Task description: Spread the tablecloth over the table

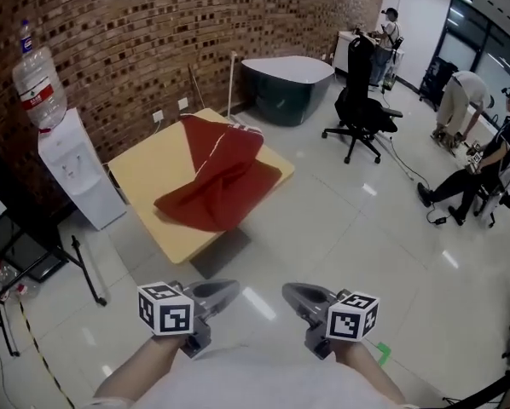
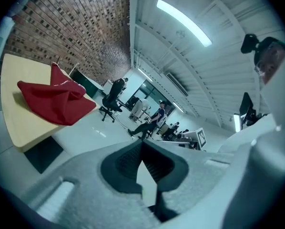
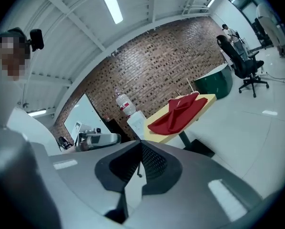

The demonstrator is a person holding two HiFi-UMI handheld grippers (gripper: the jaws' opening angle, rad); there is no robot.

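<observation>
A crumpled red tablecloth [image 1: 221, 181] lies bunched on the right half of a square yellow table [image 1: 148, 173], with one corner draped over the near edge. It also shows at the left in the left gripper view as the red tablecloth [image 2: 54, 101] on the table [image 2: 18, 123], and far off in the right gripper view as the tablecloth [image 3: 178, 113]. Both grippers are held low in front of me, well short of the table. My left gripper [image 1: 231, 288] [image 2: 142, 144] is shut and holds nothing. My right gripper [image 1: 289, 294] [image 3: 141, 144] is shut and empty too.
A white water dispenser [image 1: 72, 173] with a bottle stands left of the table against the brick wall. A dark green tub [image 1: 285, 83] sits behind it. A black office chair [image 1: 362, 109] and seated people [image 1: 472, 169] are at the right. A black stand [image 1: 84, 271] leans at the left.
</observation>
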